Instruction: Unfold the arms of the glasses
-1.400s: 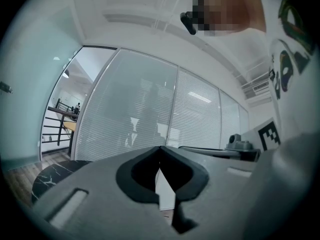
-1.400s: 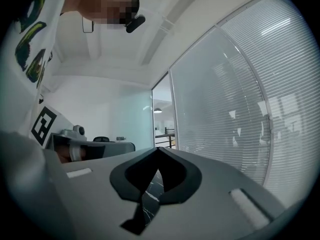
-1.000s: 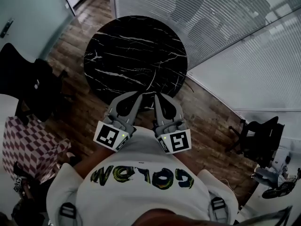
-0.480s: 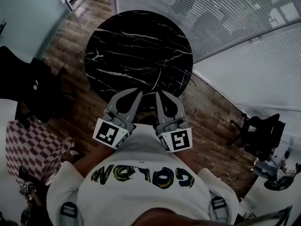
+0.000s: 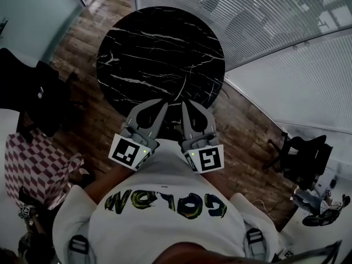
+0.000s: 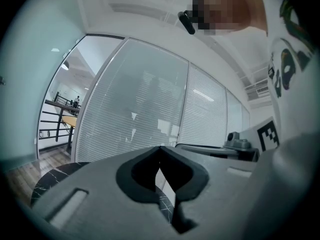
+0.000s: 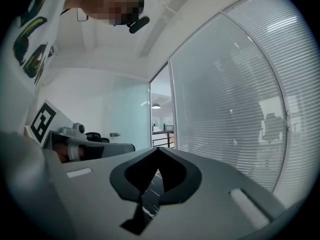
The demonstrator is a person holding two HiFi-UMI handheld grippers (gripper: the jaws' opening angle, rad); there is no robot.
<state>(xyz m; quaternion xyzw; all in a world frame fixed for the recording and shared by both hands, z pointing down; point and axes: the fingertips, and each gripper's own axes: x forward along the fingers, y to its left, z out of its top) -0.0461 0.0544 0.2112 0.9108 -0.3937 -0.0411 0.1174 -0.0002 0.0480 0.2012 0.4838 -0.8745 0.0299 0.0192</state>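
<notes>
Forward a little since 1 second ago, the left tongs (image 5: 163,103) and right tongs (image 5: 185,104) now sit at the near rim of the round black tabletop (image 5: 159,48), each fully closed on nothing. No glasses show in any view — so I judge nothing done, with 2 arms left to unfold.

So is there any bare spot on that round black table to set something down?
The whole marble top of the table looks bare, from the rim by the blinds to the near rim. Only that near rim is crowded: the left gripper and right gripper, both shut, hang over it side by side.
</notes>
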